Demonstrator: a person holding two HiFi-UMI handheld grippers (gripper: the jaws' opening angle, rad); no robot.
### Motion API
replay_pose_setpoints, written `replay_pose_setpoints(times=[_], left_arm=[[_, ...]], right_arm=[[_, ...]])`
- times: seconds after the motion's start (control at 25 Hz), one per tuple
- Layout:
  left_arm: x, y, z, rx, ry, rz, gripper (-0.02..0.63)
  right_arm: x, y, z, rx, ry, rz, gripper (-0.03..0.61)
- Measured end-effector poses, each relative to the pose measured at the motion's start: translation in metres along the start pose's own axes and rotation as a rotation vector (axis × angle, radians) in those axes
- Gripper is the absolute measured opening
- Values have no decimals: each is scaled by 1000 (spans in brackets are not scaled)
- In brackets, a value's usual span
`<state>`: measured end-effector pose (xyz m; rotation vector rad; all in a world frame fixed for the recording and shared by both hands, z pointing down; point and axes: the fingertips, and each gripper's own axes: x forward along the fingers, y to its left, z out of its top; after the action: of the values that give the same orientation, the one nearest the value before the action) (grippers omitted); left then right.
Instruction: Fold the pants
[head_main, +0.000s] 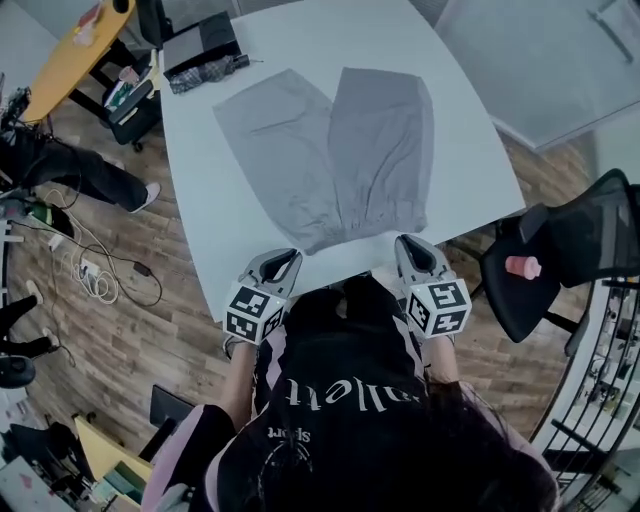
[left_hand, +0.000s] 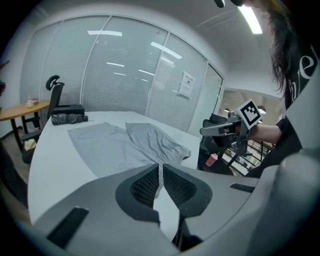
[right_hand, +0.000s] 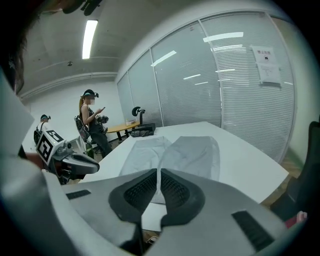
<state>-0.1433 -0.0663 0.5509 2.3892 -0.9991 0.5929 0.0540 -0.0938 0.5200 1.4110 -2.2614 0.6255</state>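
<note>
Grey pants (head_main: 335, 155) lie flat on the white table (head_main: 470, 130), legs spread away from me, waistband towards the near edge. They also show as grey pants (left_hand: 125, 142) in the left gripper view and grey pants (right_hand: 175, 152) in the right gripper view. My left gripper (head_main: 288, 256) hovers at the near table edge, just left of the waistband, shut and empty. My right gripper (head_main: 408, 243) hangs at the waistband's right end, also shut with nothing in it. Neither touches the cloth.
A dark folded cloth and a black box (head_main: 205, 50) lie at the table's far left corner. A black office chair (head_main: 570, 250) with a pink object stands right of the table. A person (right_hand: 92, 122) stands beyond a yellow desk (head_main: 75, 50). Cables lie on the wooden floor.
</note>
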Motion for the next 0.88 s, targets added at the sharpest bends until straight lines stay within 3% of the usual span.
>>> replay_pose_setpoints(times=[0.32, 0.44, 0.56, 0.68, 0.88], left_arm=[[30, 8, -35, -174, 97, 36, 40], [42, 11, -54, -244, 162, 58, 137], [50, 15, -70, -310, 201, 91, 143], [55, 18, -79, -360, 217, 117, 149], [64, 24, -86, -438, 219, 159, 153]], right_arm=[[22, -55, -20, 23, 104, -3, 31], [32, -73, -29, 25, 145, 6, 39], [41, -87, -42, 27, 194, 25, 119], [48, -101, -59, 41, 247, 26, 160], [59, -119, -90, 186, 313, 38, 204]])
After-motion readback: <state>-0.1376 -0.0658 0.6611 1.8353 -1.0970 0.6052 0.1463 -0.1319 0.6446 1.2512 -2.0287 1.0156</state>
